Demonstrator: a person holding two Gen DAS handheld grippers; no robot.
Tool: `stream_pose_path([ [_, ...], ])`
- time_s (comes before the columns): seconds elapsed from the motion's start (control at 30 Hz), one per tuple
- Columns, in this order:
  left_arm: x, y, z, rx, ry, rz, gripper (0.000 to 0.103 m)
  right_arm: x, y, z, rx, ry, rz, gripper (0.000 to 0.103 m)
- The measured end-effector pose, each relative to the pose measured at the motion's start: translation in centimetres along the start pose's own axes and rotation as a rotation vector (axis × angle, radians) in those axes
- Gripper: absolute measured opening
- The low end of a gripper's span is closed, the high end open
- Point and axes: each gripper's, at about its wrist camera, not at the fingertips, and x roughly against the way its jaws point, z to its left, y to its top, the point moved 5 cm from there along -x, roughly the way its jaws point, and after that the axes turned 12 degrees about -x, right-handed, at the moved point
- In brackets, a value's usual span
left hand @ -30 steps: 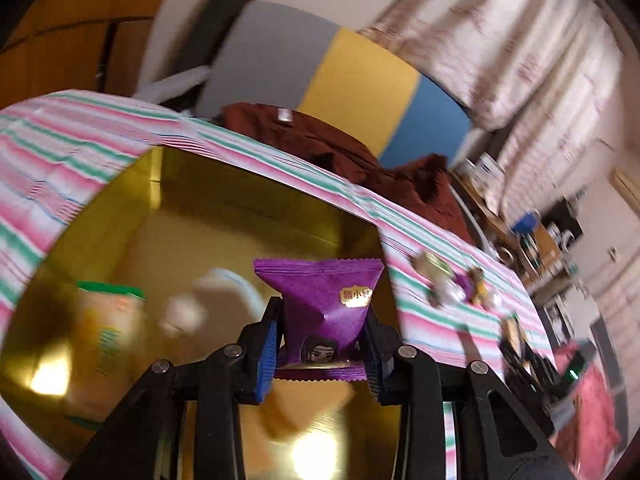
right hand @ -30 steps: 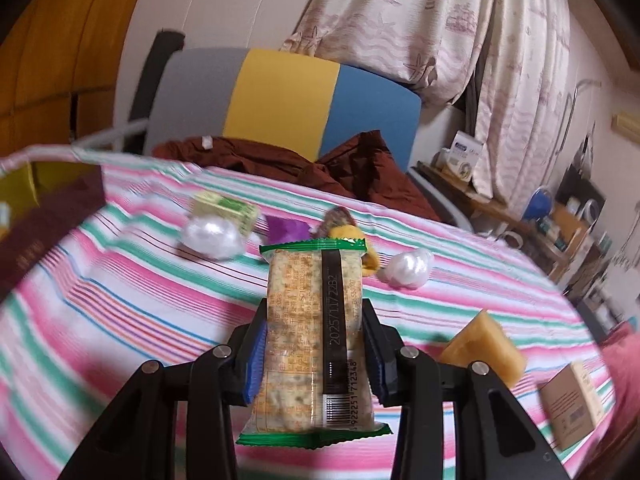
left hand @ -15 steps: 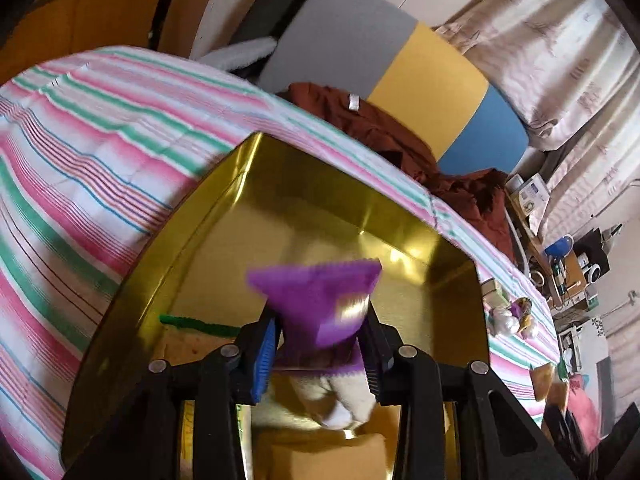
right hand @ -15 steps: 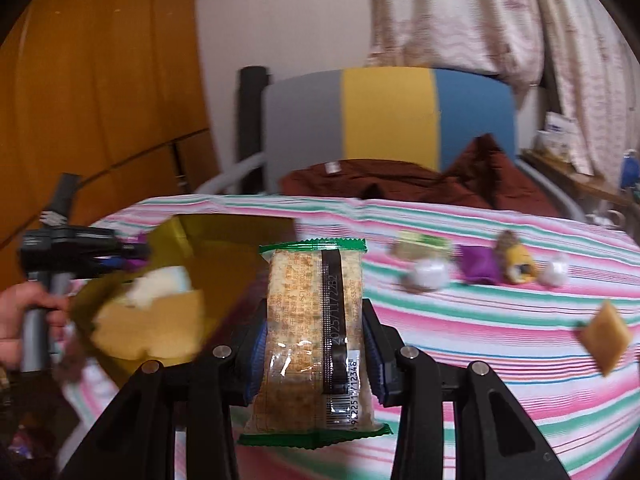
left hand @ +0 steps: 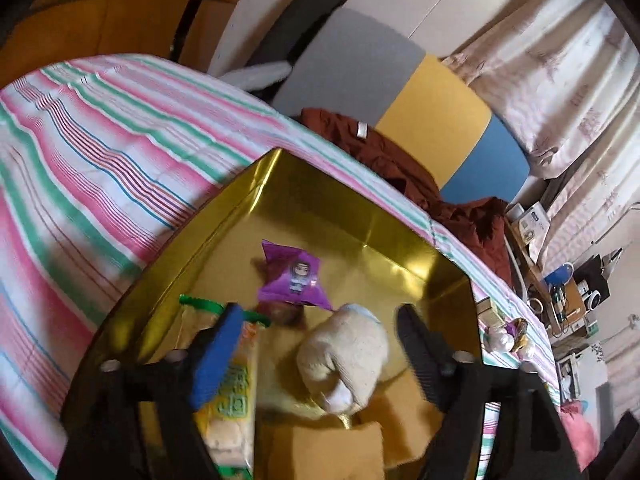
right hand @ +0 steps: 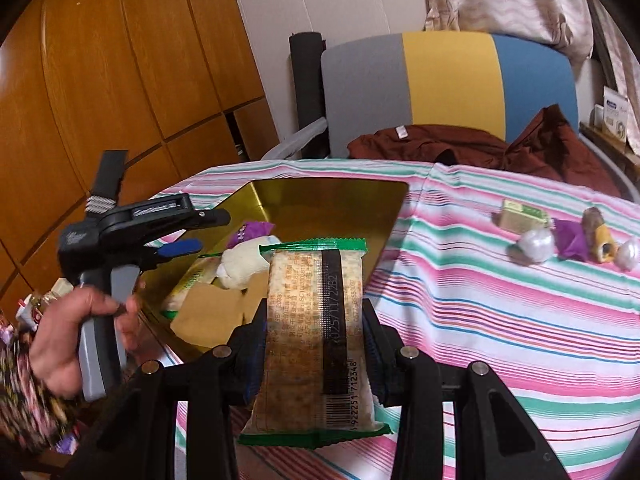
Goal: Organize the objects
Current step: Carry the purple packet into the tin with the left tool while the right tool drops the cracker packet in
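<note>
The left tongs [left hand: 316,344], jaws just opened, hang empty over the purple packet [left hand: 294,278] lying in the gold tray [left hand: 360,224], while the right tongs [right hand: 316,320] grip a green-edged cracker pack [right hand: 316,336].

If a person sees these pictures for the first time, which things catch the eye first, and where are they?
The shiny gold tray on the striped tablecloth stands out first; a purple snack packet lies in it, and the left claw, which has just been opening, hangs empty above. Close to the right camera, the right claw grips a green-edged cracker pack. Behind the table stands a grey, yellow and blue chair.
</note>
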Motion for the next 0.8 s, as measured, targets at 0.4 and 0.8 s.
stream_pose_path([
  [0.4, 3.4, -0.7, -0.6, -0.056, 0.091, -0.115, 0.102, -3.1, 0.4, 1.6, -0.129, -0.053, 0.067, 0.042],
  [0.8, 3.5, -1.1, -0.1, -0.01, 0.076, -0.096, 0.102, -2.3, -0.6, 1.9, -0.096, -0.089, 0.052, 0.046],
])
